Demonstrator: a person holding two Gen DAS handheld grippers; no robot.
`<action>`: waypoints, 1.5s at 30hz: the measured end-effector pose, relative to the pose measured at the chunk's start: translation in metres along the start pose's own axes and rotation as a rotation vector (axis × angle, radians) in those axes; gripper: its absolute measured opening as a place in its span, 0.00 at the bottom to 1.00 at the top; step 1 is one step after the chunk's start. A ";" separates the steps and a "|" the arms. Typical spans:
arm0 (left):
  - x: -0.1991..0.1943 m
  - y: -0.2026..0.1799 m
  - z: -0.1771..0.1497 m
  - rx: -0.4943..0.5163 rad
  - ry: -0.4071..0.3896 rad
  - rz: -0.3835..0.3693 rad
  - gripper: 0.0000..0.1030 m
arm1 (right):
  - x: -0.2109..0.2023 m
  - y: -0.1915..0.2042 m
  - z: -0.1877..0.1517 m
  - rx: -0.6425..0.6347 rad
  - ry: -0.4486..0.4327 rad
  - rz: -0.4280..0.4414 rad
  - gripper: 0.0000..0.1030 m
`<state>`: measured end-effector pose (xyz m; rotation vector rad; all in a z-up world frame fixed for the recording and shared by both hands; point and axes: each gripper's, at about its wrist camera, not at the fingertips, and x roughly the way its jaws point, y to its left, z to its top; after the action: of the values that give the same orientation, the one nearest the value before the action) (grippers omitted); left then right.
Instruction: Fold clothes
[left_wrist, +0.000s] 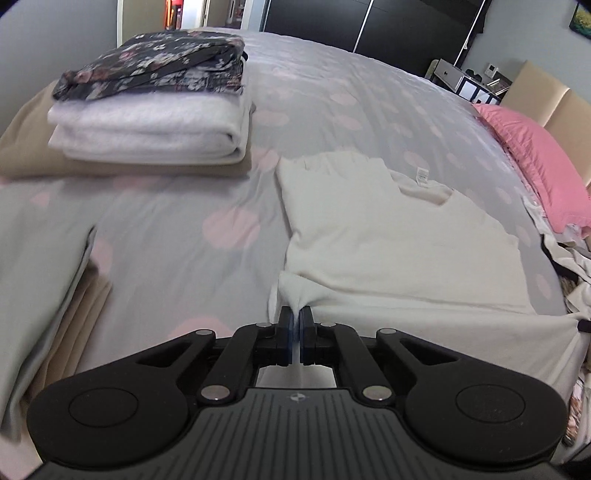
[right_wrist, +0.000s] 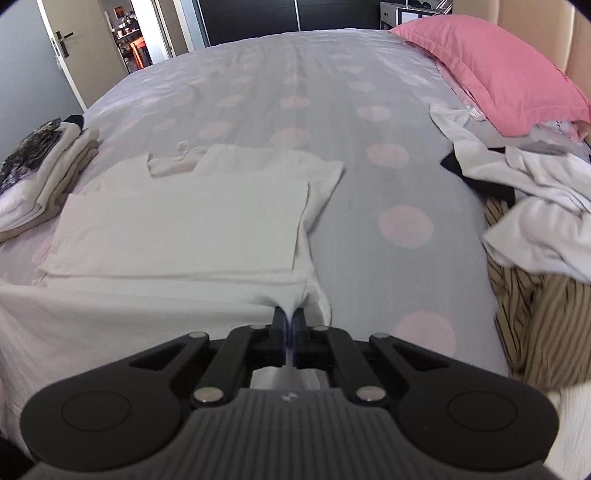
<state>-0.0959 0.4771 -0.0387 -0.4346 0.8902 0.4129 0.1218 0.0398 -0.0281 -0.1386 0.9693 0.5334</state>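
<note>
A cream shirt (left_wrist: 399, 243) lies on the bed with its sides folded in, collar and label at the far end. My left gripper (left_wrist: 295, 314) is shut on the shirt's near left hem corner, and the cloth puckers up into the pads. In the right wrist view the same cream shirt (right_wrist: 177, 225) spreads ahead, and my right gripper (right_wrist: 289, 313) is shut on its near right hem corner. The near hem is lifted and stretched between the two grippers.
A stack of folded clothes (left_wrist: 155, 110) with a dark floral piece on top sits at the far left of the bed (left_wrist: 332, 99). Folded grey cloth (left_wrist: 40, 266) lies at near left. A heap of unfolded clothes (right_wrist: 532, 206) and a pink pillow (right_wrist: 495, 66) are to the right.
</note>
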 end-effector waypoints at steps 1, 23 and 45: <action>0.009 -0.002 0.005 0.006 -0.002 0.008 0.02 | 0.010 0.000 0.006 0.004 0.003 -0.008 0.03; 0.013 -0.042 -0.030 0.379 -0.028 0.061 0.36 | 0.017 0.016 -0.020 -0.259 -0.086 -0.099 0.45; 0.017 -0.104 -0.207 1.247 0.149 0.193 0.37 | -0.005 0.088 -0.192 -1.024 0.078 -0.030 0.45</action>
<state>-0.1671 0.2850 -0.1480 0.7791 1.1612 -0.0554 -0.0668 0.0483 -0.1227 -1.0919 0.6859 0.9631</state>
